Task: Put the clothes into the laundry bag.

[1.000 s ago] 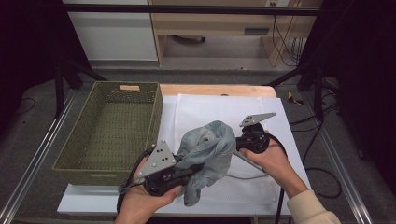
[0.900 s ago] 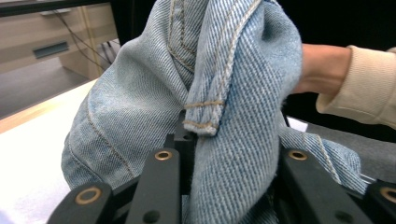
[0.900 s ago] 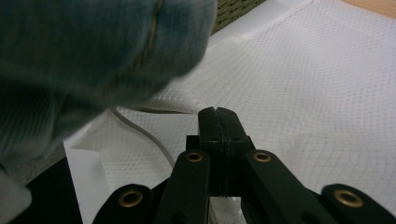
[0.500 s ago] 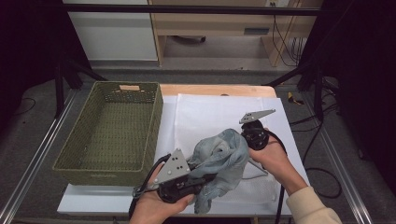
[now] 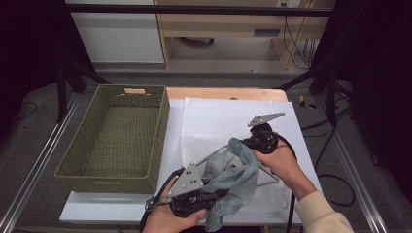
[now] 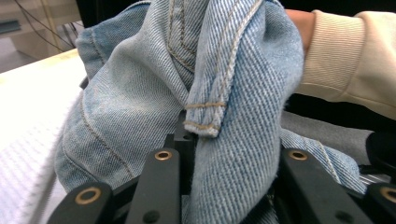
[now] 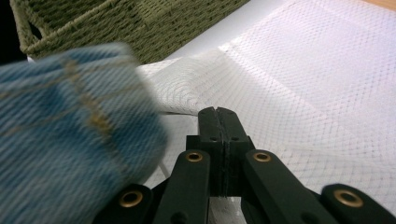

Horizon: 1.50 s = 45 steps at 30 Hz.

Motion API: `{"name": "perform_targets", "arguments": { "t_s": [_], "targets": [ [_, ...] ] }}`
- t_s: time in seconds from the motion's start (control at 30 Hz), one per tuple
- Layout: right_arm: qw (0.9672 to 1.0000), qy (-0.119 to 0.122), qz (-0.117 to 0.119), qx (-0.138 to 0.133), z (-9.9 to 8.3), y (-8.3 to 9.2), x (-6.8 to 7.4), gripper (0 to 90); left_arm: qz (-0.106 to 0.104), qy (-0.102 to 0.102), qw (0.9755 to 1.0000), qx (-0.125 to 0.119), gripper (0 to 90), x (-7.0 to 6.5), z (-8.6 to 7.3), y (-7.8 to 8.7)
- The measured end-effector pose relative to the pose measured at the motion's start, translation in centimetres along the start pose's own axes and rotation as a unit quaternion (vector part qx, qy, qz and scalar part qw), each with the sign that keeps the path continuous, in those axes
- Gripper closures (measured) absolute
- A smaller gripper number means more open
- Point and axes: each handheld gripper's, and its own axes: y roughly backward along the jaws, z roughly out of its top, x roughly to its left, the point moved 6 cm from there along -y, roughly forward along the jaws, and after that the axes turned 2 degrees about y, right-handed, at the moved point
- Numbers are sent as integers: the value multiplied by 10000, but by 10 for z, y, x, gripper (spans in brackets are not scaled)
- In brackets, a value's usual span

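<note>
Left gripper: fingers clamped on a thick fold of light-blue denim garment, the stitched hem edge lying right at the finger tips. Cloth bulges up and over both fingers. In the high view this gripper sits low at the near edge of the counter, held in the left hand, grey three-cornered plate on top.

Right gripper: fingers pressed flat together, tips meeting. Whether any cloth or mesh is caught between them cannot be told; denim hangs blurred just to one side in that view. In the high view the right gripper is just beside the upper end of the garment, held by the right hand, cream sleeve behind it.

Garment is bunched and lifted between the two grippers, over the near part of a white mesh sheet spread on the counter.

Woven green basket stands to the left, on the counter, apart from the denim.
</note>
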Motion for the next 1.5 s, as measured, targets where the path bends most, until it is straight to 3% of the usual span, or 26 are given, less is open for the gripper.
{"name": "perform_targets", "arguments": {
  "t_s": [0.17, 0.3, 0.47, 0.63, 1.0, 1.07, 1.2, 1.27, 1.37, 1.5],
  "targets": [
    [10000, -15, -2, -51, 2, 1, -1, 900, -73, 29, 9999, 149, 699, -2, -7, -6],
    [10000, -9, 7, -90, 5, 4, -1, 900, 44, -76, 9997, 223, 698, -1, -10, -10],
    [9999, 37, 7, -110, 5, 7, 1, 900, 107, 71, 9996, 252, 698, 10, -14, -14],
    [9999, 82, -25, -146, 8, 11, 2, 900, 221, -33, 9994, 266, 698, 18, -14, -22],
    [9997, 63, -88, -237, 11, 19, 0, 900, 164, 0, 9992, 355, 697, 13, -21, -25],
    [9996, 111, -124, -247, 13, 21, 1, 900, 167, 79, 9994, 309, 697, 18, -23, -26],
    [9994, 211, -151, -210, 15, 23, 5, 900, 297, 47, 9988, 395, 697, 23, -27, -28],
    [9994, 230, -131, -214, 16, 23, 7, 900, 239, 139, 9988, 404, 697, 24, -28, -31],
    [9993, 222, -61, -290, 20, 26, 8, 900, 472, 157, 9977, 462, 697, 34, -29, -34],
    [9993, 208, -45, -315, 22, 29, 10, 900, 563, 247, 9969, 486, 697, 45, -27, -42]
  ]
}}
